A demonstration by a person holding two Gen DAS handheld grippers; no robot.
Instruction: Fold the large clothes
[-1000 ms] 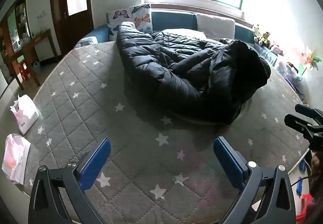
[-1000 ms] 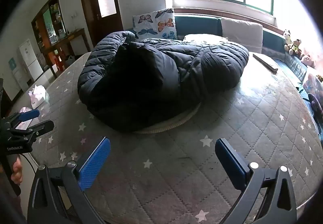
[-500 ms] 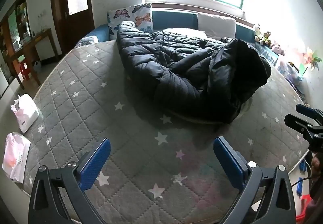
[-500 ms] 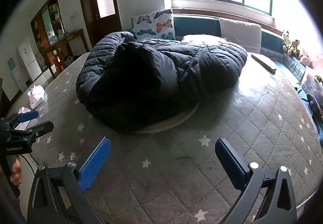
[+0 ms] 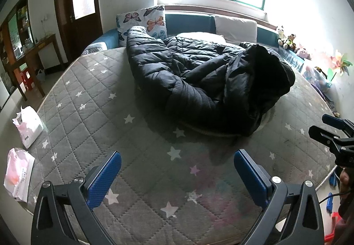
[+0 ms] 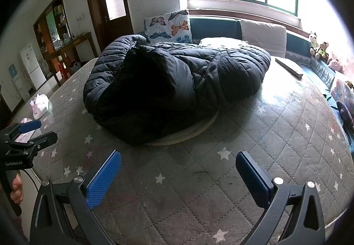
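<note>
My left gripper (image 5: 177,175) and right gripper (image 6: 178,173) both hang with jaws spread wide and empty above the near edge of the bed (image 5: 137,141), the crumpled black coat (image 5: 205,81) lying farther back.

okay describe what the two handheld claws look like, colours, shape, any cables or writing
Both match: the left claw and right claw have black angular frames with triangular cut-outs, silver screw heads, and two flat fingers faced with blue textured pads. The left claw's body carries small white lettering, too small to read, and a thin black cable.
</note>
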